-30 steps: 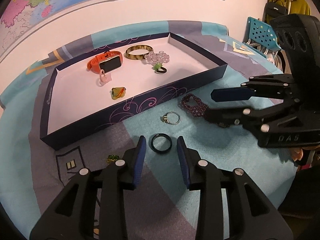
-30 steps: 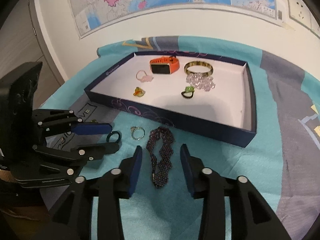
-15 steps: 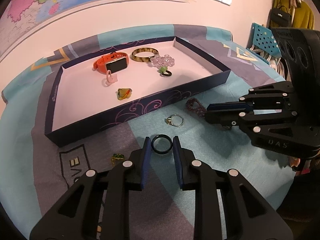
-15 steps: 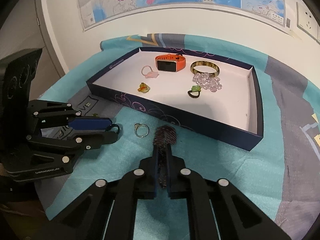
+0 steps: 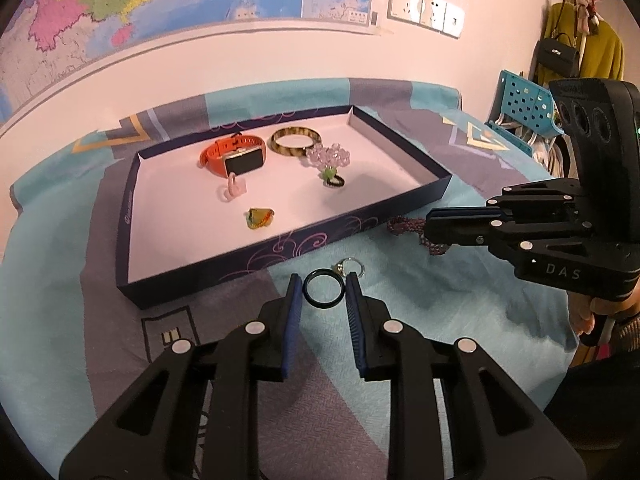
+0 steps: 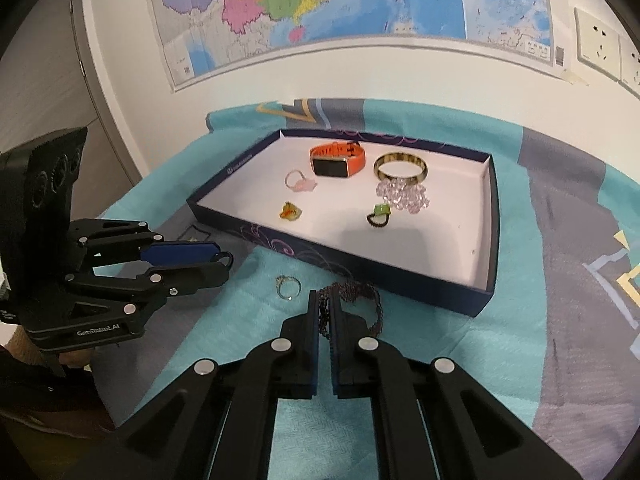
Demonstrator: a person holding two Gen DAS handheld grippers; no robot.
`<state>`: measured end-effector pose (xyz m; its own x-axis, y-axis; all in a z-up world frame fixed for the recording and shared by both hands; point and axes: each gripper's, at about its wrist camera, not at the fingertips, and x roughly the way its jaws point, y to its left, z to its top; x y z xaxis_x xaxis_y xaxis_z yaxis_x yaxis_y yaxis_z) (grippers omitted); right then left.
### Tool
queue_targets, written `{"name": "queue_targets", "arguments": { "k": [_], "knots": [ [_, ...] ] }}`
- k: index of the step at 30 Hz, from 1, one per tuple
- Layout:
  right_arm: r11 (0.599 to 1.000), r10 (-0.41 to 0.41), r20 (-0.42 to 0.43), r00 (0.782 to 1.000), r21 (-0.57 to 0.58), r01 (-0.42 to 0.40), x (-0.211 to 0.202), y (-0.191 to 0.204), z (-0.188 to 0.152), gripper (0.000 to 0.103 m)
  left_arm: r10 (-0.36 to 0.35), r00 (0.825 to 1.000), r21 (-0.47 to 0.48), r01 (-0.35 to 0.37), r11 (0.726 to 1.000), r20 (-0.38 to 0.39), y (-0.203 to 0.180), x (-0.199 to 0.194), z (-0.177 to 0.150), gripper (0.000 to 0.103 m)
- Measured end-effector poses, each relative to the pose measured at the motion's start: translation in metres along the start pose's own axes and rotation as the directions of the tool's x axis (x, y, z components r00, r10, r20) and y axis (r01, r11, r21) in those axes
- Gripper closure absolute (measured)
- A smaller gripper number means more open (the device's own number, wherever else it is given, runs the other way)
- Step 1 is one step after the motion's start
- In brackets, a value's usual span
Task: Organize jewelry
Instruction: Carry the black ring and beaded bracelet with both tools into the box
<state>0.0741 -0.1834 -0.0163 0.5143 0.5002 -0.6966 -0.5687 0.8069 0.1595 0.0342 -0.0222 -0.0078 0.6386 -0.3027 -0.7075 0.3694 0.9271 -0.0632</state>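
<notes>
My left gripper (image 5: 323, 289) is shut on a dark green ring (image 5: 323, 289) and holds it just above the cloth, in front of the navy tray (image 5: 280, 248). My right gripper (image 6: 325, 307) is shut on a dark purple beaded bracelet (image 6: 360, 300), which hangs from its tips; it also shows in the left wrist view (image 5: 404, 226). A silver ring (image 6: 288, 287) lies on the cloth between the grippers. The tray holds an orange watch (image 5: 236, 156), a brown bangle (image 5: 295, 142), a clear bead bracelet (image 5: 330, 157) and three small rings.
The tray (image 6: 490, 280) sits mid-table on a teal and grey cloth (image 5: 60, 280). A wall with a map and sockets stands behind. A blue chair (image 5: 524, 108) and hanging bags are at the right in the left wrist view.
Both grippers closed, the left on the green ring and the right on the beaded bracelet, and both have lifted off the cloth. The bracelet now dangles from the right tips.
</notes>
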Motion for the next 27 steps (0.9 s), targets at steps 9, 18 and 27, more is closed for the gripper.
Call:
{"name": "queue_targets", "arguments": {
  "k": [9, 18, 27],
  "knots": [
    [1.0, 0.008, 0.052, 0.999, -0.009, -0.008, -0.016, 0.001, 0.012, 0.1, 0.013, 0.999, 0.0, -0.013, 1.0, 0.031, 0.004, -0.008, 0.008, 0.081],
    [0.999, 0.004, 0.101, 0.995, -0.033, -0.001, -0.028, 0.001, 0.03, 0.1, 0.02, 0.998, 0.004, -0.021, 1.0, 0.051, 0.008, -0.01, 0.02, 0.081],
    [0.999, 0.007, 0.151, 0.989, -0.053, 0.001, -0.033, 0.0, 0.053, 0.1, 0.024, 0.998, 0.003, -0.024, 1.0, 0.064, 0.012, -0.006, 0.033, 0.081]
  ]
}}
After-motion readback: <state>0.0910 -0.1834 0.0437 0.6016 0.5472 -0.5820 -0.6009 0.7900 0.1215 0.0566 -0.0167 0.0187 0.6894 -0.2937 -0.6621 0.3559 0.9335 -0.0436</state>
